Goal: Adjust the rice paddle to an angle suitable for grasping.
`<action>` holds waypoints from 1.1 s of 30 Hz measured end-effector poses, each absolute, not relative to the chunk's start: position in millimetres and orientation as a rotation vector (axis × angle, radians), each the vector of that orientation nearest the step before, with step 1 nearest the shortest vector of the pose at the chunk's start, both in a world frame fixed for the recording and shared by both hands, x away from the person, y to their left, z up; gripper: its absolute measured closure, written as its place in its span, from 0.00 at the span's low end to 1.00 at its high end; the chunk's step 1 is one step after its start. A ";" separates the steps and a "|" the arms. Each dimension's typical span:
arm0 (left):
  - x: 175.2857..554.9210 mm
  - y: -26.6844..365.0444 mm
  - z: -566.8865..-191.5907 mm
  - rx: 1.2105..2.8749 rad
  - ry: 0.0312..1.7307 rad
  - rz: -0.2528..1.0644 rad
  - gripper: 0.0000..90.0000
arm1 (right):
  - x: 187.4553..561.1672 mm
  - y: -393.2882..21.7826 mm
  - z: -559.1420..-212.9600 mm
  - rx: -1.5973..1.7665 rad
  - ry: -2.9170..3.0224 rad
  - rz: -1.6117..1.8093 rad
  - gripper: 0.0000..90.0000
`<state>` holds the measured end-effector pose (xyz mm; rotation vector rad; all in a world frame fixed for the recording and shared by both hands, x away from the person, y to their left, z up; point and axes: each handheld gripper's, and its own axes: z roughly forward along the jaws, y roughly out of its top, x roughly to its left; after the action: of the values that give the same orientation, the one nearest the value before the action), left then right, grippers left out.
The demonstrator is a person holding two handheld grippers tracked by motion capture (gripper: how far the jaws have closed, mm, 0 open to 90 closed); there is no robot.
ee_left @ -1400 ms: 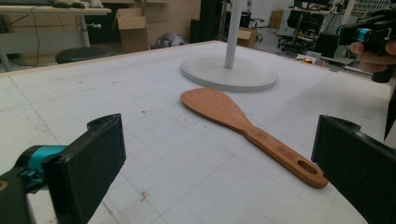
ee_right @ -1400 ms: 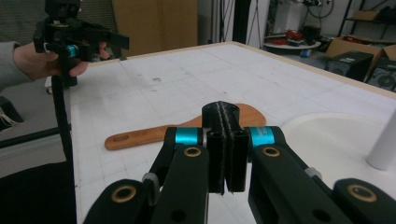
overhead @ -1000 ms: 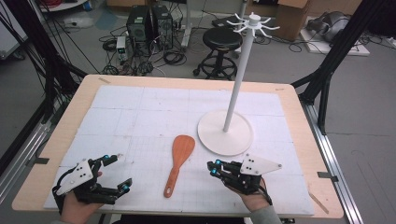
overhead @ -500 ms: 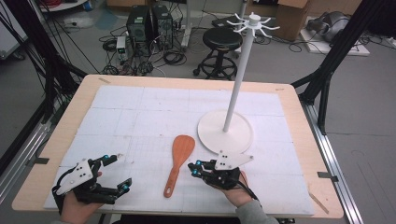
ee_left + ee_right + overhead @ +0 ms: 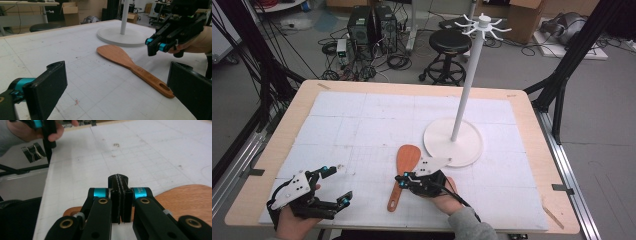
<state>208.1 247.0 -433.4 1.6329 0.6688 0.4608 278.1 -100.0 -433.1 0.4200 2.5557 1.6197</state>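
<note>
Counting items: one smooth, flat orange-brown wooden spatula (image 5: pixel 402 172) lies on your white gridded table (image 5: pixel 362 125), beside one round-based white metal rack (image 5: pixel 454 142). Your right hand-held gripper (image 5: pixel 119 195) hovers over its handle, jaws pressed together, pinching nothing. Your left hand-held gripper (image 5: pixel 120 85) stands spread.

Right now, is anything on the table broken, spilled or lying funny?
Nothing looks broken or spilled. The wooden spatula lies flat on the white mat, and the white stand is upright. The mat has a few small reddish specks. The right gripper, jaws shut, hovers over the spatula's handle.
</note>
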 end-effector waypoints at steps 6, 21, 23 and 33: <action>204.7 250.7 -433.5 1.628 0.683 0.471 0.04 | 280.4 -85.1 -438.2 0.387 2.620 1.560 0.99; 193.4 261.0 -434.3 1.635 0.718 0.497 0.04 | 285.1 -61.1 -448.4 0.369 2.734 1.446 0.99; 192.1 262.5 -434.0 1.632 0.723 0.501 0.04 | 286.6 -59.7 -448.6 0.383 2.736 1.433 0.99; 190.9 263.2 -434.3 1.634 0.725 0.501 0.04 | 289.0 -52.2 -451.2 0.417 2.777 1.319 1.00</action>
<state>190.9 263.2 -434.3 1.6342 0.7247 0.5008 289.0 -52.2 -451.2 0.4171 2.7774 1.3190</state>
